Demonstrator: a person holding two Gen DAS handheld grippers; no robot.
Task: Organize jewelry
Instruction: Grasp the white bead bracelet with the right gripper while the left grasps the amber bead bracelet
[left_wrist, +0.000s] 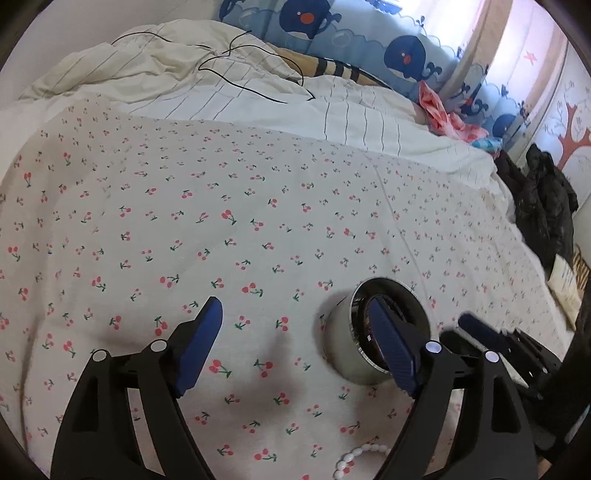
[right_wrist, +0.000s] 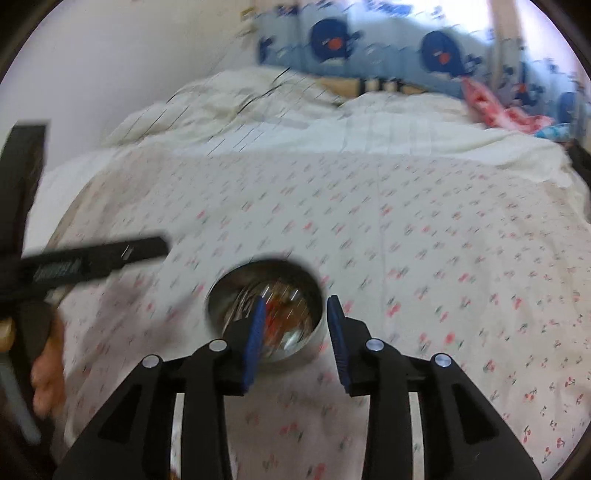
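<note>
Left wrist view: the left gripper (left_wrist: 295, 339) hangs wide open and empty over the cherry-print bedspread (left_wrist: 258, 221); a metal tin (left_wrist: 373, 332) sits behind its right finger, a white bead strand (left_wrist: 360, 459) near the bedspread's front edge.

Right wrist view, blurred: the right gripper (right_wrist: 295, 325), partly open, holds nothing above the tin (right_wrist: 266, 306). The beads look light, limp and slippery, so they are probably best pinched mid-strand.

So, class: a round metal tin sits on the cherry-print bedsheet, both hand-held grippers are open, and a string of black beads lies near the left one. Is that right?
Not quite. The beads are white, not black; the left wrist view shows them at its bottom edge. The rest holds: the metal tin sits on the cherry-print bedsheet, and the left hand-held gripper and right hand-held gripper are both open.
</note>
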